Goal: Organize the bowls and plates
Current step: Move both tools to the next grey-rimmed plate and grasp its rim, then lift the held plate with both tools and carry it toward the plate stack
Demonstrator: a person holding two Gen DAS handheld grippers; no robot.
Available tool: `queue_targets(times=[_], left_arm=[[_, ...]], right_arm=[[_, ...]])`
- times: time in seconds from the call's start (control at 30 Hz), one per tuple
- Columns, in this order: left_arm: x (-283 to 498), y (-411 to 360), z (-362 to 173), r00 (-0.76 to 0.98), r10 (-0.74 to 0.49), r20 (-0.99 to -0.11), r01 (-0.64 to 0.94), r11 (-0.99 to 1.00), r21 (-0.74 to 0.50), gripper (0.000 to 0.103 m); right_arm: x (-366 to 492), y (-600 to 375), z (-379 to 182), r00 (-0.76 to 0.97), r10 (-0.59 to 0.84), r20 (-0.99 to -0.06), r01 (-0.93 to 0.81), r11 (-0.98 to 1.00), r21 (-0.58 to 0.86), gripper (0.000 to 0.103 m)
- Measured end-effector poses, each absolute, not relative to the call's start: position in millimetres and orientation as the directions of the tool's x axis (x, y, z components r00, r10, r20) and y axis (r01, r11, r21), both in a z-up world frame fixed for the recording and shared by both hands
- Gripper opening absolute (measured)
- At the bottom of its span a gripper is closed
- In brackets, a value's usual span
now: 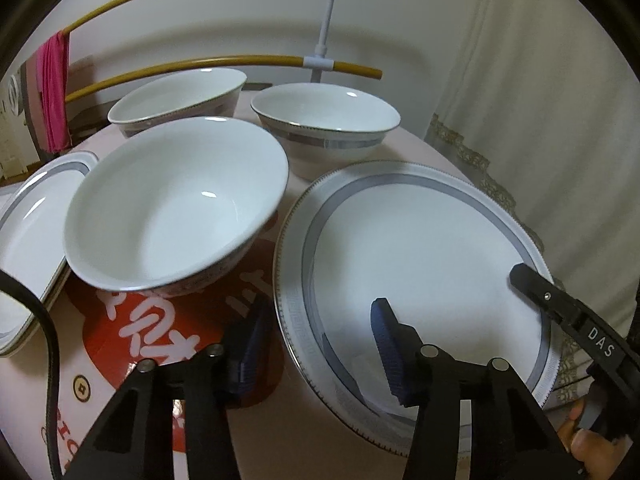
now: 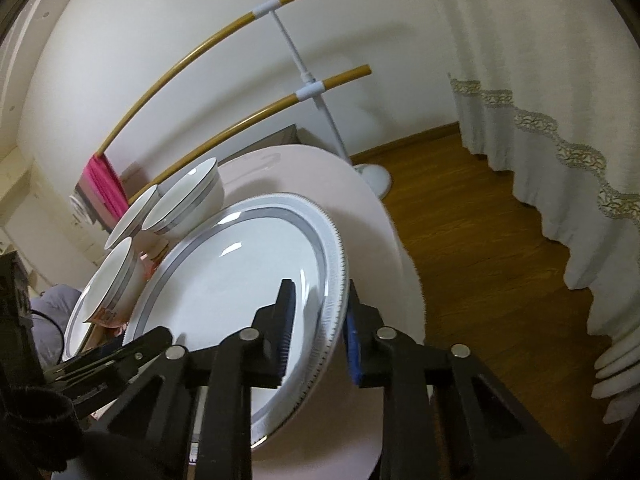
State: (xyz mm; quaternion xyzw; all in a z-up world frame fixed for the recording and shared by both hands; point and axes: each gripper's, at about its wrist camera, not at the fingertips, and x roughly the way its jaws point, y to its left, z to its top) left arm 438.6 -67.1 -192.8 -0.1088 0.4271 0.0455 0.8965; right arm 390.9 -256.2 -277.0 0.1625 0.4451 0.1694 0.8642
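Plate [image 2: 240, 264], white, grey-banded, rim patterned

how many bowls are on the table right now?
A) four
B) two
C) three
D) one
C: the left wrist view shows three bowls: a near bowl resting on the red-printed box, and two more behind it, a back left bowl and a back right bowl, all beside the large round plate.

We see a big grey-banded plate [image 1: 420, 240] lying flat; three white bowls [image 1: 176, 200] sit upright beyond its left rim.
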Motion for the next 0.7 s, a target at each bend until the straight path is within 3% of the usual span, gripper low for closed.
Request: queue_targets(times=[0.13,0.4,0.7], left_arm=[[441,-65,-195,0.635,-0.025,-0.772,-0.168,0.971,-0.170,0.032],[425,-55,-185,0.660,-0.035,-0.750,-0.160,0.969,-0.186,0.020],[386,-50,-177,0.669,-0.080,-0.739,-0.097,0.976,-0.194,0.018]], right_arm=[[393,-258,-279,0.545,0.443,-0.712,-0.145,0.886,0.441,0.014],[385,-261,-277,0.546,0.446,-0.709,-0.146,0.884,0.444,0.015],[347,-268,-266,0.541,0.450,-0.711,-0.116,0.877,0.467,0.016]])
